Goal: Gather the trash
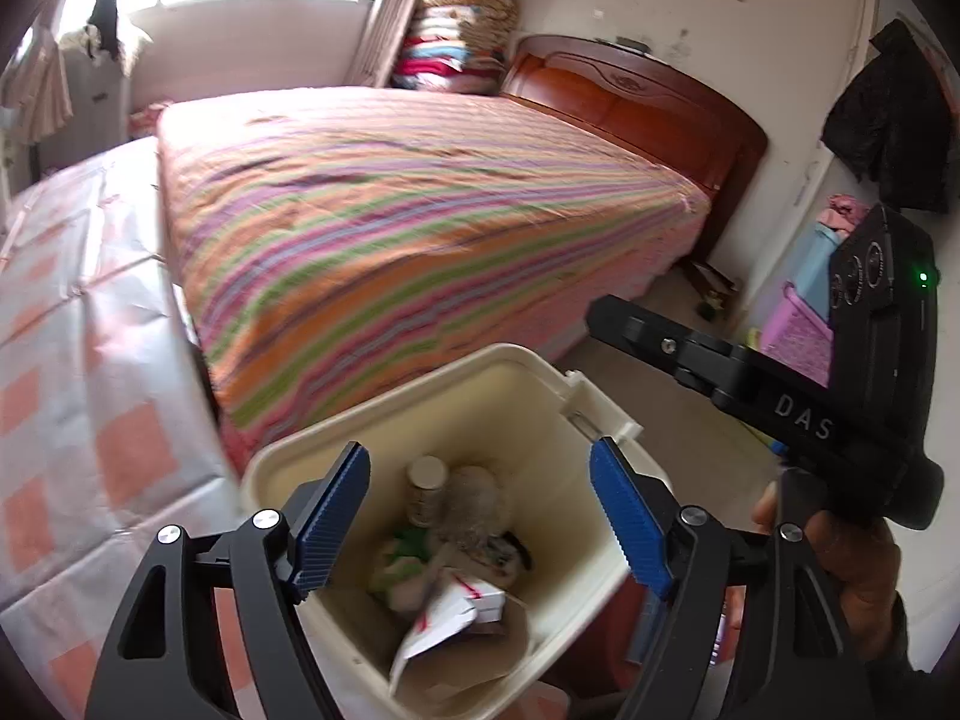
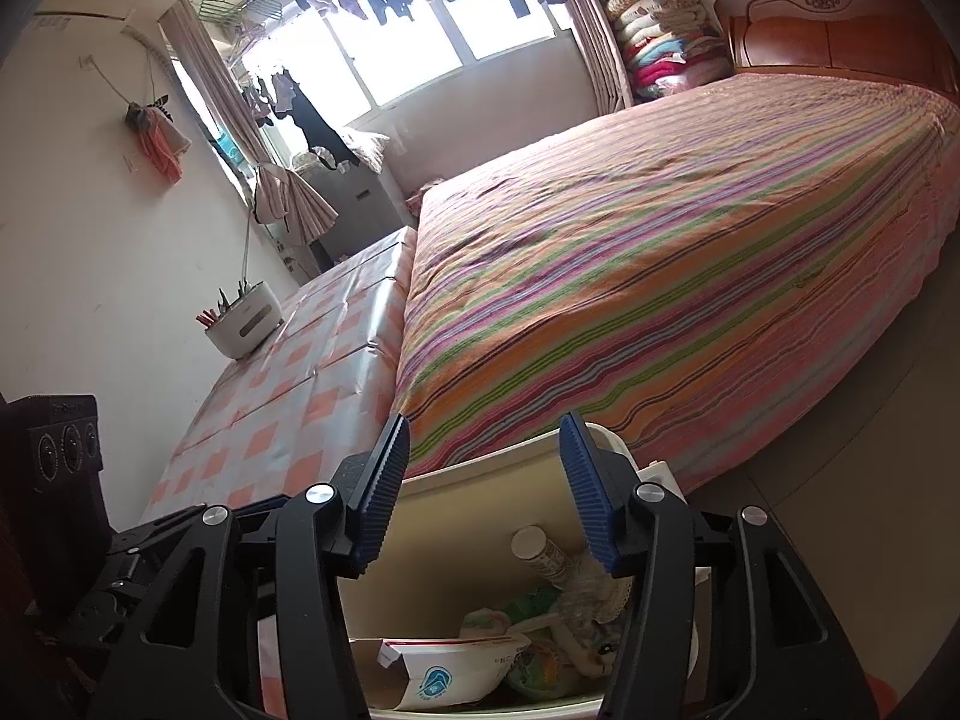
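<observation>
Drop step: left tool (image 1: 480,519) wide and empty, right tool (image 2: 485,495) partly open, empty, over the bin (image 1: 600,420); next, I find more trash

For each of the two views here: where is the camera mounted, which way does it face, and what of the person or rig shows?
Left wrist: sits on the left claw, looking down into the cream bin beside the striped bed; the right claw's body and a hand show.
Right wrist: sits on the right claw, facing the same bin, bed and window; the left claw's body shows at left.
Shared: bin with trash, bed, checked table.
</observation>
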Demonstrator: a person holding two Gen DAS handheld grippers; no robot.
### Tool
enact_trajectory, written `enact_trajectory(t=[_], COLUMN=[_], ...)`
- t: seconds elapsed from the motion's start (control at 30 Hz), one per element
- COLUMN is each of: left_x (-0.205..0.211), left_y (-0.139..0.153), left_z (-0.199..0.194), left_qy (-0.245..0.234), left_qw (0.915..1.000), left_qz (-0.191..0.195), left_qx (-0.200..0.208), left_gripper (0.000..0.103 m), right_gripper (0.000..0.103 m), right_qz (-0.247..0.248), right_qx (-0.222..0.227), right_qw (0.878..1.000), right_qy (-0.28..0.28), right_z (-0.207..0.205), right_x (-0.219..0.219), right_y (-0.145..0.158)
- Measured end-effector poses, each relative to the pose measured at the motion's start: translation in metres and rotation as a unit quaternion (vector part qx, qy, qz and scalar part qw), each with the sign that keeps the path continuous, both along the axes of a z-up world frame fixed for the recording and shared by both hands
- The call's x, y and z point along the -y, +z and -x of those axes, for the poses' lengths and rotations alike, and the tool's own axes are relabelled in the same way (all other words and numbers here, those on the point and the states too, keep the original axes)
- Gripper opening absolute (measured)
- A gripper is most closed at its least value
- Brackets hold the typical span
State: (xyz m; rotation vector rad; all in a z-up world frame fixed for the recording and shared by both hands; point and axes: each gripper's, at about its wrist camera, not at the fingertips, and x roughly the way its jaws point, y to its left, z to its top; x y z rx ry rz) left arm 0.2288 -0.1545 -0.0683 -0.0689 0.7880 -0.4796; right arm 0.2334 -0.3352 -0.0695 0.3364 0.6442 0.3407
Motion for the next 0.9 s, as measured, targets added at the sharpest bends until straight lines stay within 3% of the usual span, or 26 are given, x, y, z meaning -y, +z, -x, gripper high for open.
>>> enact_trajectory(t=[0.1,0.33,0.6,0.67,0.9], left_x=[-0.009,-0.044,-0.092,-0.1,-0.118], left_y=[0.006,0.027,0.038,0.042,0.051], left_z=[0.006,0.052,0.105,0.115,0.143], left_qy=[0.028,0.122,0.199,0.208,0.239], left_qw=[0.9994,0.9874,0.9739,0.9709,0.9593], left_qz=[-0.02,-0.077,-0.075,-0.081,-0.094], left_qx=[0.01,0.065,0.08,0.086,0.117], left_gripper=[0.074,0.074,0.075,0.075,0.077], right_gripper=[0.068,0.087,0.09,0.094,0.094], right_qz=[0.011,0.036,0.078,0.085,0.097], right_qx=[0.007,0.033,0.075,0.084,0.096], right_qw=[1.0,0.999,0.994,0.993,0.99], right_qy=[0.003,0.006,-0.005,-0.011,-0.022], right_z=[0.007,0.054,0.124,0.133,0.146], right_x=[-0.011,-0.043,-0.078,-0.081,-0.088], right_y=[0.003,0.016,0.021,0.024,0.024])
